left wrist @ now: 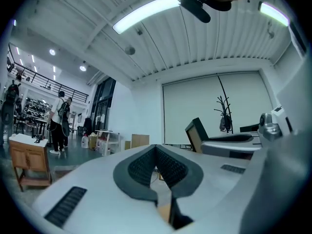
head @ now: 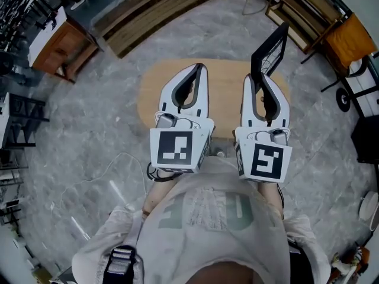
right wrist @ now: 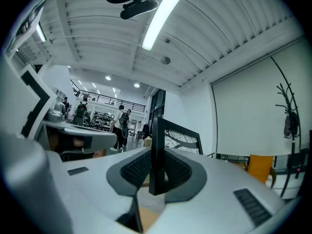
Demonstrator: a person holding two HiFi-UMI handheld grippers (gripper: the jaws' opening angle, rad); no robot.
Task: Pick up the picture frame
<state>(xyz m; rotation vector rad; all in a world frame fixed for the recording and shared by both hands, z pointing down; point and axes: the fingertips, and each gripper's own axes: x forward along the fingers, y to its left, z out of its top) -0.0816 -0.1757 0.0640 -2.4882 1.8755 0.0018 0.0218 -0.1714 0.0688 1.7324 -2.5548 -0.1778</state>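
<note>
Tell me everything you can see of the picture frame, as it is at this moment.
The picture frame is a thin rectangle with a black border; its back looks tan in the left gripper view. It is held clear above the wooden table, standing up beyond the right gripper, whose pads pinch one edge of it. Nothing else touches it.

Item count
One picture frame (right wrist: 157, 145); two grippers: left gripper (head: 199, 67), right gripper (head: 256, 79); one wooden table (head: 228, 99).

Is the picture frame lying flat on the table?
No, the right gripper has its jaws clamped on the picture frame and holds it upright above the table.
</note>
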